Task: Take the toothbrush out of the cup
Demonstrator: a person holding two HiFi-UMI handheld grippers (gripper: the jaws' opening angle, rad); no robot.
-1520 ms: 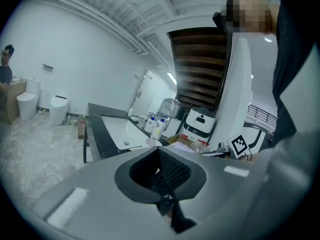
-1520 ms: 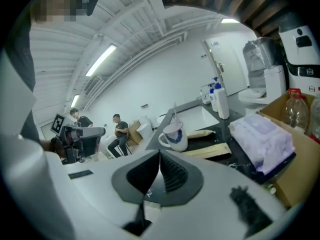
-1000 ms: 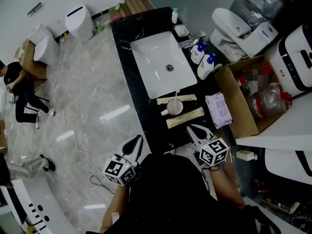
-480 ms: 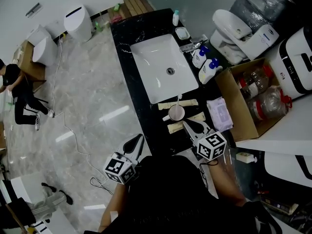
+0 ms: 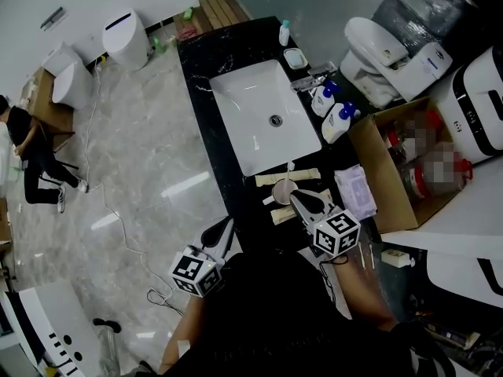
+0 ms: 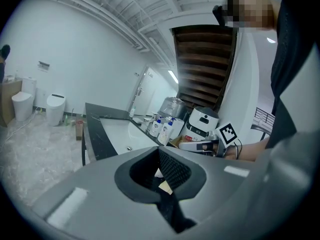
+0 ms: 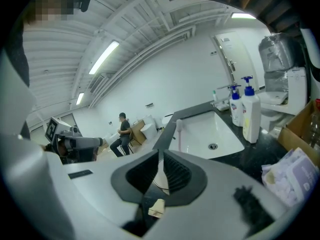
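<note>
A pinkish cup [image 5: 284, 191] stands on the black counter [image 5: 245, 210] in front of the sink, with a white toothbrush [image 5: 290, 168] leaning out of it toward the basin. My right gripper [image 5: 295, 198] is shut and empty, and its tip sits at the cup's near rim. In the right gripper view the toothbrush [image 7: 178, 133] rises just beyond the jaws' tips. My left gripper [image 5: 227, 224] hovers off the counter's left edge, shut, holding nothing.
A white sink basin [image 5: 267, 116] lies beyond the cup. Two pump bottles [image 5: 334, 118] stand at its right. Two long cream packets [image 5: 287, 177] flank the cup. A wipes pack [image 5: 355, 191] and an open cardboard box [image 5: 393, 175] sit at the right. A person [image 5: 27, 151] sits far left.
My right gripper has moved forward and left until its tip reaches the cup. The left gripper has hardly shifted. The toothbrush remains in the cup.
</note>
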